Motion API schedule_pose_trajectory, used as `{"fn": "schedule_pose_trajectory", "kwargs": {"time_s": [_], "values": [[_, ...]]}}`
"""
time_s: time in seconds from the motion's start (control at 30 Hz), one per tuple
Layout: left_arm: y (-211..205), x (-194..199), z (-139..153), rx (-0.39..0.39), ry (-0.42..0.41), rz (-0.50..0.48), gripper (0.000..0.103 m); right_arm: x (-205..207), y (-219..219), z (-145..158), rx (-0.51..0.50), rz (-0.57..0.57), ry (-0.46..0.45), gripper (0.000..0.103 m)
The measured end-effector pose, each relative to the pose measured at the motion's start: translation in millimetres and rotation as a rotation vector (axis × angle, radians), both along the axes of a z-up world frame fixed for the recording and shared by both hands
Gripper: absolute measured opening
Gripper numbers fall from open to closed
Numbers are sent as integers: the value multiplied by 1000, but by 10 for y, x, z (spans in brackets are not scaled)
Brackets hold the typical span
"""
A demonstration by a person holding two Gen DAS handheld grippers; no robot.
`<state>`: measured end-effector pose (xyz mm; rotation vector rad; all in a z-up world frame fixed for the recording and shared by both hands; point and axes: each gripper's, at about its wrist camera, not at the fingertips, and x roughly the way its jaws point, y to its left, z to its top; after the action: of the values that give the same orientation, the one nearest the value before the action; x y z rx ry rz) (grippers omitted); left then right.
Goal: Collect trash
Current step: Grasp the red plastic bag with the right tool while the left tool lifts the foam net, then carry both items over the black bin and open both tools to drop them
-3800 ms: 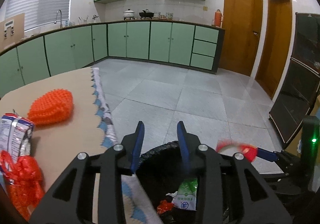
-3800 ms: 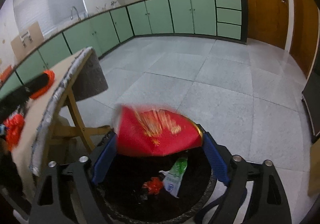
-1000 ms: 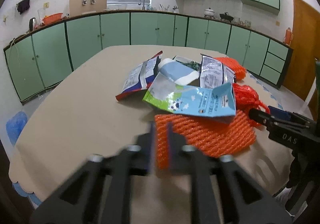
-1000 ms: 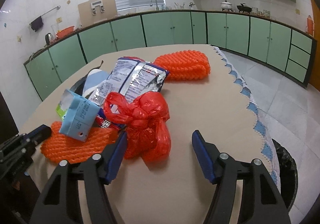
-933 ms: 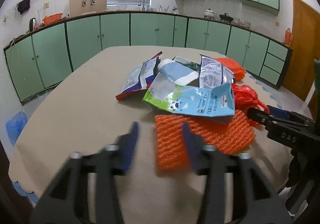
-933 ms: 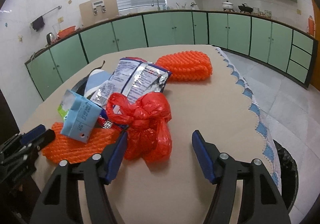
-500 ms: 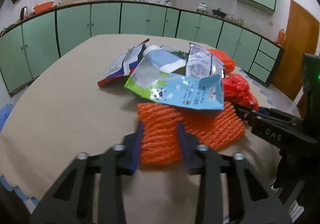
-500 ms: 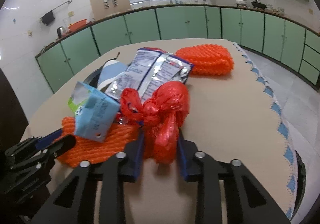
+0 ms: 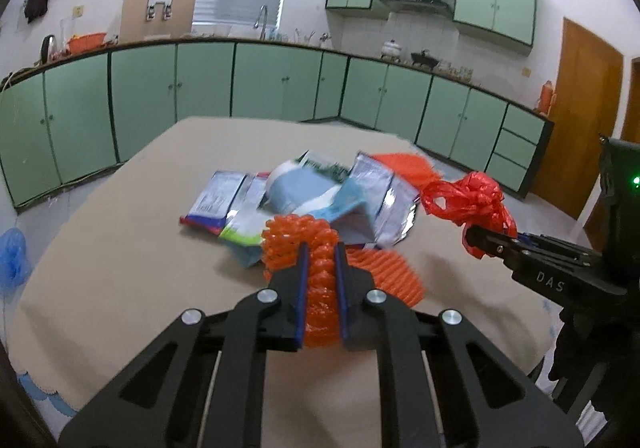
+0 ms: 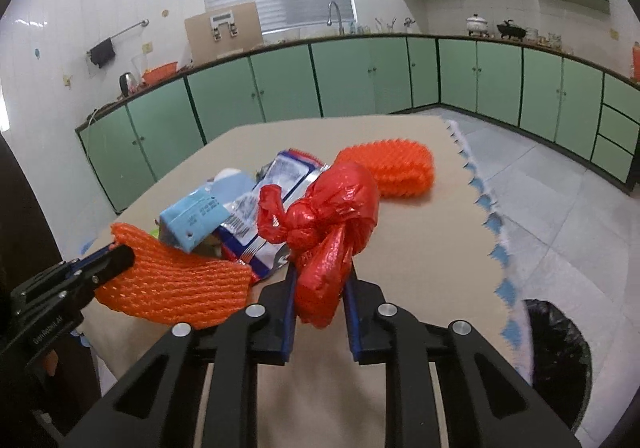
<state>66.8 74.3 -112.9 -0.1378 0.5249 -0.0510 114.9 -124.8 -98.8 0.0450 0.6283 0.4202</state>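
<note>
My left gripper [image 9: 319,248] is shut on an orange foam net [image 9: 316,284] and lifts its near end off the table; it also shows in the right wrist view [image 10: 176,284]. My right gripper [image 10: 320,272] is shut on a knotted red plastic bag [image 10: 332,216], held above the table; the bag also shows in the left wrist view [image 9: 476,200]. A pile of trash stays on the beige table [image 9: 120,256]: a light blue carton [image 10: 192,216], silver snack wrappers [image 9: 376,204] and a second orange foam net [image 10: 392,164].
A black-lined trash bin [image 10: 556,364] stands on the floor past the table's right edge. Green kitchen cabinets [image 9: 256,80] run along the far walls. A wooden door [image 9: 588,104] is at the right.
Both grippers have shut and risen: the left has taken the orange foam net and the right the red bag. The carton on the net has tipped.
</note>
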Motion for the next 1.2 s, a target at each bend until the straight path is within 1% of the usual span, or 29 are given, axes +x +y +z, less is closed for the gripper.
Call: {"fn": "schedule_pose_trajectory", "kwargs": {"time_s": [0.2,0.43,0.7,1.0,1.2], "values": [[-217,30,150,-10,-42,-59,10,-99,-167,196,4,-37,-38,20],[-603,44,309,-9,-98,-152,10,-196,-427,300,2,-88,-69,20],[-945,112,312,-6,-116,-217,10,-285,-805,388,0,-175,-100,20],[-1318,229,350,-5,-140,-292,10,-427,-1228,406,-9,-277,-111,20],[-1738,315,370,-5,-155,-367,10,-495,-1576,374,-13,-359,-102,20]]}}
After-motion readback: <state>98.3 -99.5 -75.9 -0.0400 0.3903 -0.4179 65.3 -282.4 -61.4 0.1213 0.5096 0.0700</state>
